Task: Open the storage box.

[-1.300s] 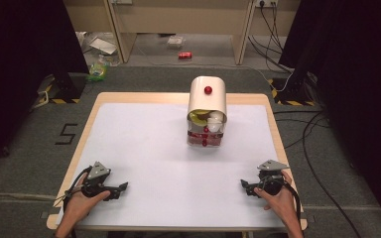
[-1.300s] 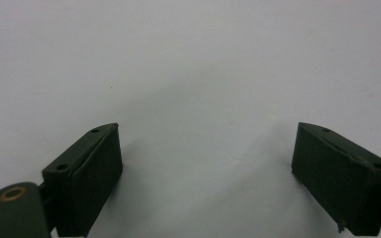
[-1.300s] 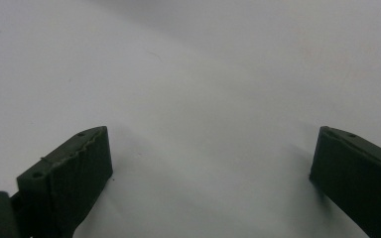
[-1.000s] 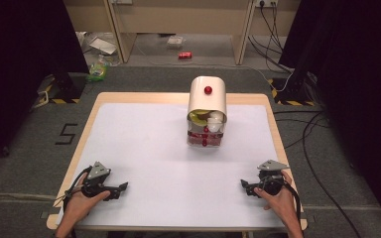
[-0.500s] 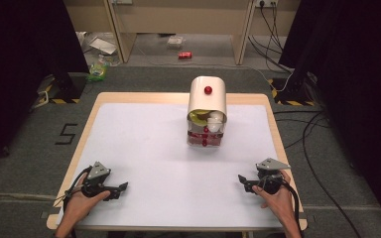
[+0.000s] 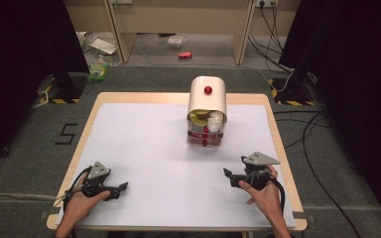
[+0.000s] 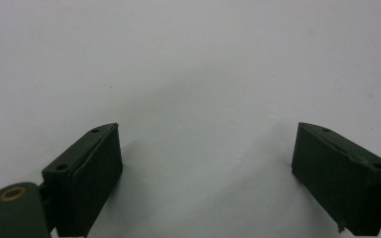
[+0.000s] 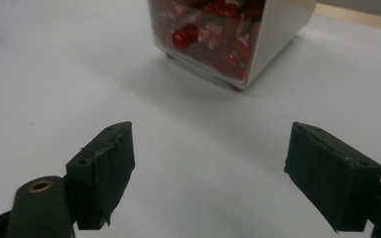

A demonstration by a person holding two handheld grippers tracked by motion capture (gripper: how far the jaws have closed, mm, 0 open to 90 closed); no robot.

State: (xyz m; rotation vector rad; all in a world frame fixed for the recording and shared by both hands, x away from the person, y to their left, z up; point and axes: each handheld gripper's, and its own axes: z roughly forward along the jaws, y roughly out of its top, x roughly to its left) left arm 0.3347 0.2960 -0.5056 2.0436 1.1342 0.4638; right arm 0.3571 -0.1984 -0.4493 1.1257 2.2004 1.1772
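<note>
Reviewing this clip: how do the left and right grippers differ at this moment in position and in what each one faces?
The left gripper sits near the table's front left corner; the right gripper sits toward the front right, a little farther up the table. In its own view, the left gripper faces bare white tabletop, while the right gripper faces the container with red contents. Both have their jaws spread wide, holding nothing.

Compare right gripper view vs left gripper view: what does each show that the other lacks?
Right gripper view: the lower part of the cream container, its clear front showing red pieces, plus a strip of the wooden table edge. Left gripper view: nothing extra, just bare white tabletop ahead. Shared: each looks along its own two black jaws, set wide apart with nothing between them, over the white surface.
</note>
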